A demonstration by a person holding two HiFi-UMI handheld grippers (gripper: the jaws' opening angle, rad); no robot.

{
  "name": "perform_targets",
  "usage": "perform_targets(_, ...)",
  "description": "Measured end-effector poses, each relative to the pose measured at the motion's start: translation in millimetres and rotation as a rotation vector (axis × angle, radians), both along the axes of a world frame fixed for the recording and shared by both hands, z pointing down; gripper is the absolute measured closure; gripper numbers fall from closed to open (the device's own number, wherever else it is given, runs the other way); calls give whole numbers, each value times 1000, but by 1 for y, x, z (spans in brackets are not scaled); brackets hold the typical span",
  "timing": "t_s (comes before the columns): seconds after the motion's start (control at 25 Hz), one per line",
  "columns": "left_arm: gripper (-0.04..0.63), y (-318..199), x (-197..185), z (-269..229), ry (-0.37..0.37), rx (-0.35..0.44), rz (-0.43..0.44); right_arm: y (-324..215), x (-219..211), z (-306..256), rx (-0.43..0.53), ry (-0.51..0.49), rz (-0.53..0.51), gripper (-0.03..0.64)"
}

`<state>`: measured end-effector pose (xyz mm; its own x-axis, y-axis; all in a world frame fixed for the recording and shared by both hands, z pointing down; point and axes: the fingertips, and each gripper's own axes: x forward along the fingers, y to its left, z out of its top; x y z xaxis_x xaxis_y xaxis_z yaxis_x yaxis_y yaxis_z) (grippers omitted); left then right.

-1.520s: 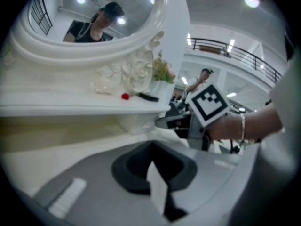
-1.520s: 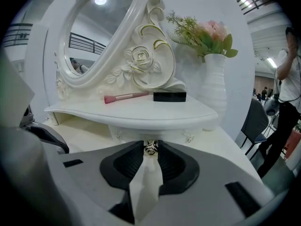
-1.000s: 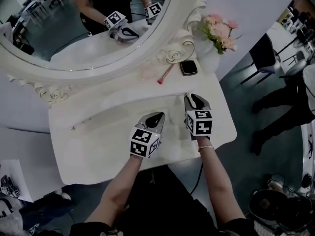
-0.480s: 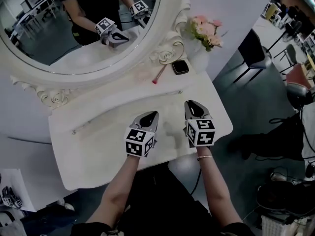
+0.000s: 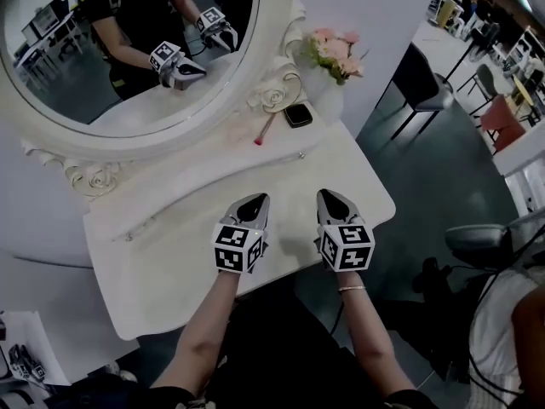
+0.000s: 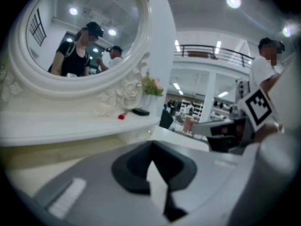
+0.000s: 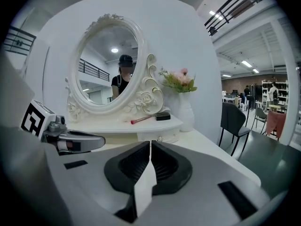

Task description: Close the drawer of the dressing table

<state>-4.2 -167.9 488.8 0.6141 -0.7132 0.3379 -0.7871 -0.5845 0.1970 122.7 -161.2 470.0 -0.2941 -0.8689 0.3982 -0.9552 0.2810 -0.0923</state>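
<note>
The white dressing table point(image 5: 162, 262) has a shallow drawer under its raised shelf. The drawer front looks flush, with a small knob point(image 5: 301, 154) at its right end, seen again as the knob point(image 7: 160, 138) in the right gripper view. My left gripper point(image 5: 257, 199) hovers over the tabletop, shut and empty, its tips point(image 6: 151, 145) aimed at the shelf. Beside it, my right gripper point(image 5: 329, 196) is closing, its jaws nearly together point(image 7: 150, 142) with nothing between them. Both sit back from the drawer, near the table's front edge.
An oval mirror point(image 5: 128, 49) in a carved frame stands behind the shelf. On the shelf lie a red-tipped brush point(image 5: 264, 130) and a black compact point(image 5: 298, 114), with a vase of pink flowers point(image 5: 328, 48) at the right. A dark chair point(image 5: 417, 79) stands beyond the table's right side.
Both grippers have drawn back from the drawer toward the table's front edge, the right one farther. The right gripper's jaws, open a second ago, have come together.
</note>
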Motion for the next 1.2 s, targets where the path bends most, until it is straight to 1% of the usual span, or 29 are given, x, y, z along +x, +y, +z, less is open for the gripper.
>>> perform_targets(0.28, 591, 7, -6, -7, 2, 20, 16, 25, -6, -15, 37, -23, 18, 609)
perform_targets(0.52, 591, 12, -16, -16, 2, 43, 19, 38, -16, -22, 65, -30, 11, 612)
perform_targets(1.2, 591, 12, -29, -23, 8, 55, 22, 46, -16, -9, 30, -8, 39, 612)
